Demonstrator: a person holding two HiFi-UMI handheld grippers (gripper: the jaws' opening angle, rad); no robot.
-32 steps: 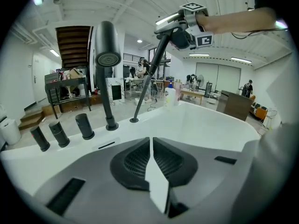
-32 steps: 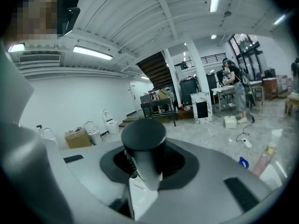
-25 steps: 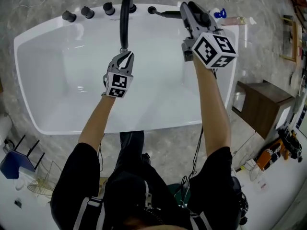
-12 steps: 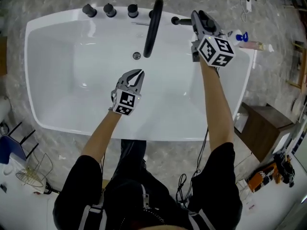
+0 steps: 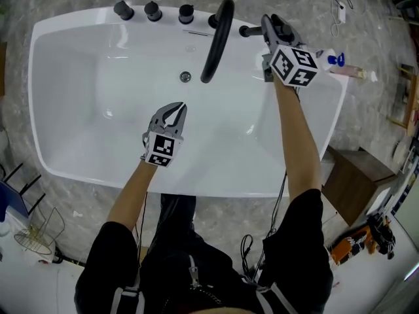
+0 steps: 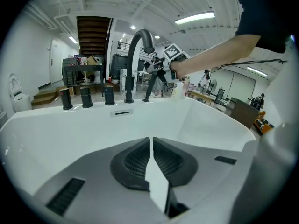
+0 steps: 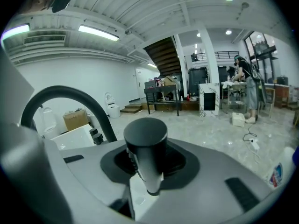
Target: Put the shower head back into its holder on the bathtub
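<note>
A black shower head (image 5: 250,30) is between the jaws of my right gripper (image 5: 267,22) at the far rim of the white bathtub (image 5: 313,150), just right of the curved black faucet (image 5: 218,39). Those jaws are closing, pads against the handle (image 7: 145,146) in the right gripper view. In the left gripper view the handle slants from that gripper down to the rim (image 6: 146,95) by the faucet base; whether it sits in a holder I cannot tell. My left gripper (image 5: 175,108) hangs over the tub's middle, shut and empty, jaws (image 6: 151,141) meeting.
Three black knobs (image 5: 152,10) line the far rim left of the faucet. A drain (image 5: 186,76) sits on the tub wall below it. Bottles (image 5: 338,61) lie on the floor beside the tub's right end. A wooden cabinet (image 5: 359,175) stands farther right.
My left gripper has drawn back from the faucet spout toward the near side of the tub. The right gripper has sunk with the shower head to the rim by the faucet.
</note>
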